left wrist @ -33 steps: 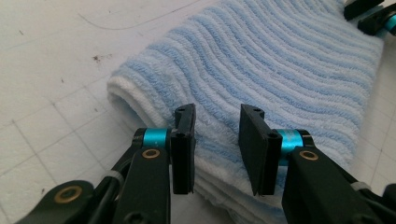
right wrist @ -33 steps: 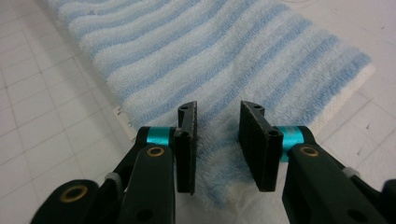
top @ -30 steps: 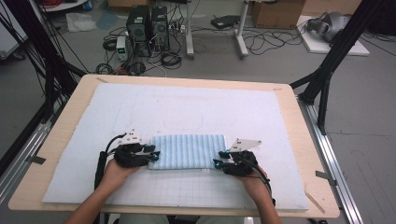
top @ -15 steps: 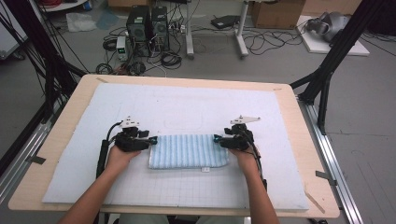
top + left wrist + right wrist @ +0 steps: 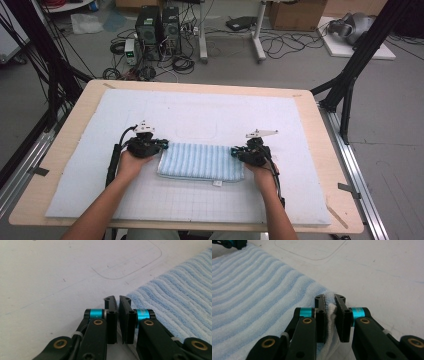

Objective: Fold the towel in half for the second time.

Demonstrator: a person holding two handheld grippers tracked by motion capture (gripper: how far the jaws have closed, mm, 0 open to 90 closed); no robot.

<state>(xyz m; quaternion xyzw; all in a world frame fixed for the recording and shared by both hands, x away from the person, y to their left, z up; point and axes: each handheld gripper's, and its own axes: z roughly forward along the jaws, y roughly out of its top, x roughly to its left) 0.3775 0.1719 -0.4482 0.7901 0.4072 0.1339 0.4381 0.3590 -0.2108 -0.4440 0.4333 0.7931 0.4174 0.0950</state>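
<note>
A light blue striped towel lies folded flat on the white mat. My left gripper is at its far left corner and my right gripper at its far right corner. In the left gripper view the jaws have just closed to a thin slit at the towel's corner, with what looks like a thin edge of cloth in it. In the right gripper view the jaws have just closed on a pinched-up fold of the towel.
The white mat covers most of the wooden table, with a faint rounded-rectangle outline drawn just beyond the towel. Black frame posts stand at both table sides. Computers, cables and boxes lie on the floor behind.
Both hands have slid away from the person along the towel's short sides, from its near corners to its far corners. Both pairs of jaws have gone from open to closed.
</note>
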